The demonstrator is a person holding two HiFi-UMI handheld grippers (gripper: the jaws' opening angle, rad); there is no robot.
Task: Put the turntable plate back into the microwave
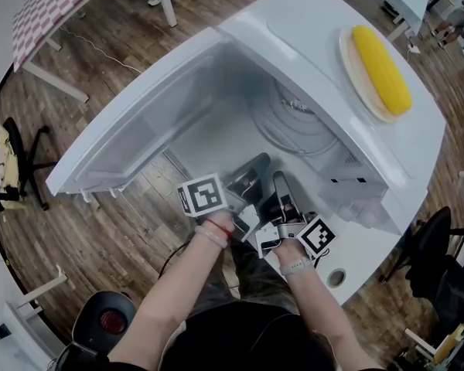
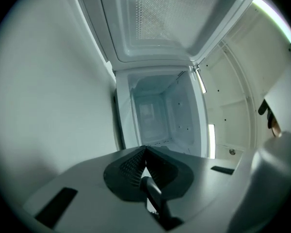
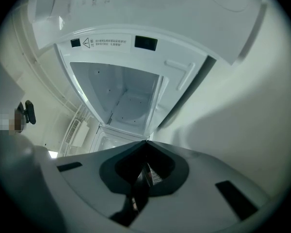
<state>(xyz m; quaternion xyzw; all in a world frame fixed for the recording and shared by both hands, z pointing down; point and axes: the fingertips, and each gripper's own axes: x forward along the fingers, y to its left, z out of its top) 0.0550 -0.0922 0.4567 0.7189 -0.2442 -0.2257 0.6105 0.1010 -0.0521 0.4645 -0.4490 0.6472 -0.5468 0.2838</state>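
Floorboards (image 1: pixel 139 215) and corn (image 1: pixel 381 68) show overhead only — left hand-held gripper (image 2: pixel 145 149), right hand-held gripper (image 3: pixel 146 142) closed.

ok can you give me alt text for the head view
A person holds the left hand-held gripper and right hand-held gripper, both shut and empty, at the open white microwave, with what looks like the glass turntable plate inside. A corn cob on a dish sits on top.

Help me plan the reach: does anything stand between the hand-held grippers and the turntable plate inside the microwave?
Nothing visible does. The microwave door is swung wide open, the turntable plate lies inside the cavity, and the left hand-held gripper and right hand-held gripper, both shut and empty, face the opening.
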